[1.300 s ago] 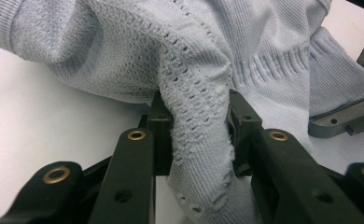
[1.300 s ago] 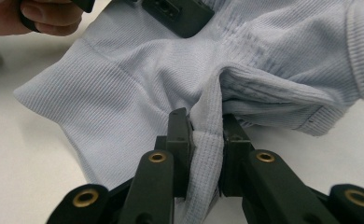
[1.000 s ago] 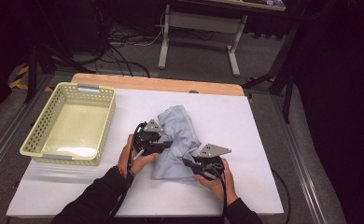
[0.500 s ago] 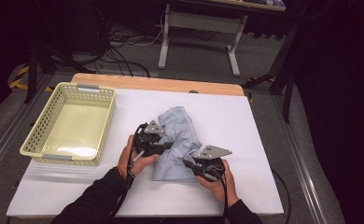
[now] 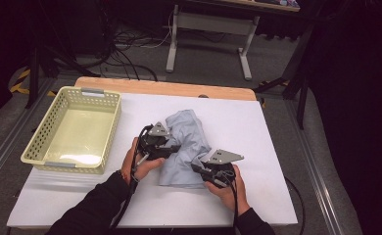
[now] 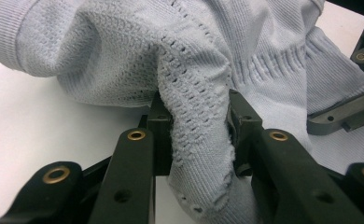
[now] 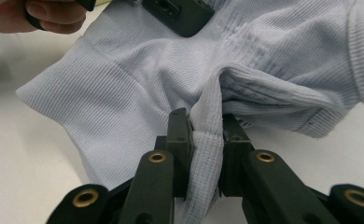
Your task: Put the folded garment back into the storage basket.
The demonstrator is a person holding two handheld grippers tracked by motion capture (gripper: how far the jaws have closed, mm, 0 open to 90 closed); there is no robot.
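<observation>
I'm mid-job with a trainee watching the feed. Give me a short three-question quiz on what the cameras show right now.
1. True or false: the left gripper is shut on a fold of the light blue knit garment.
2. Where does the yellow basket stand, seen from the high view? A) on the table's left side, apart from the garment; B) on top of the garment; C) at the table's right edge.
3. Fill in: the right gripper pinches a ribbed fold of the ______.

Key:
1. True: a fold with an openwork pattern sits pressed between its two pads.
2. A.
3. Garment, which lies crumpled on the white table.
</observation>
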